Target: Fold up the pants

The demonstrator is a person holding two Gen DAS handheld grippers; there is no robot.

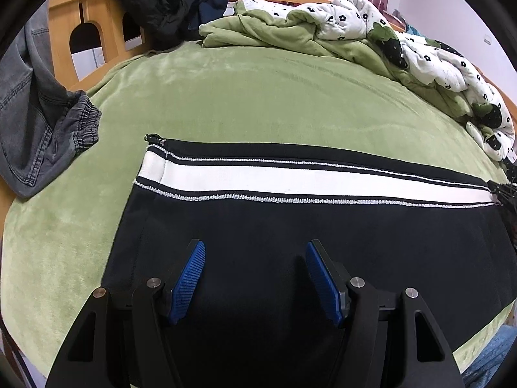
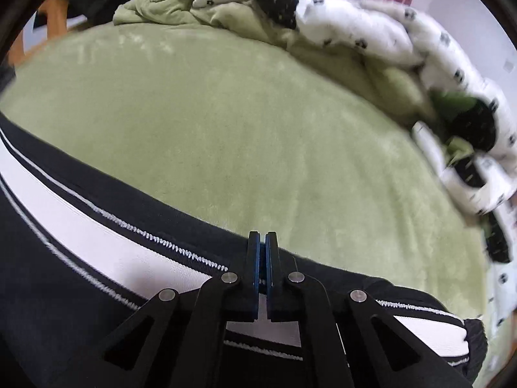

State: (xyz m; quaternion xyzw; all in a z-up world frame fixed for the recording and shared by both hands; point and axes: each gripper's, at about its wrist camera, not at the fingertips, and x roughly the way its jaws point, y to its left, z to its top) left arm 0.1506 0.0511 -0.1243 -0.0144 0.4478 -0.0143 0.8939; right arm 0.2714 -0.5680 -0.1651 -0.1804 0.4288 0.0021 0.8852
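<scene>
Black pants (image 1: 290, 226) with a broad white side stripe (image 1: 290, 181) lie flat on the green bed cover (image 1: 258, 97); one end is at the left. My left gripper (image 1: 255, 245) hovers over the black cloth with its blue pads (image 1: 190, 278) wide apart and nothing between them. In the right wrist view the same pants (image 2: 64, 291) run across the bottom. My right gripper (image 2: 262, 236) is shut, its tips pinching the far black edge of the pants just beyond the stripe (image 2: 97, 232).
A rumpled green and white flowered quilt (image 1: 420, 48) is heaped along the far and right side of the bed. Grey jeans (image 1: 32, 113) lie at the left edge. Dark clothes (image 1: 155, 0) hang over the wooden headboard (image 1: 90, 32). Bare green cover (image 2: 226, 129) stretches beyond the pants.
</scene>
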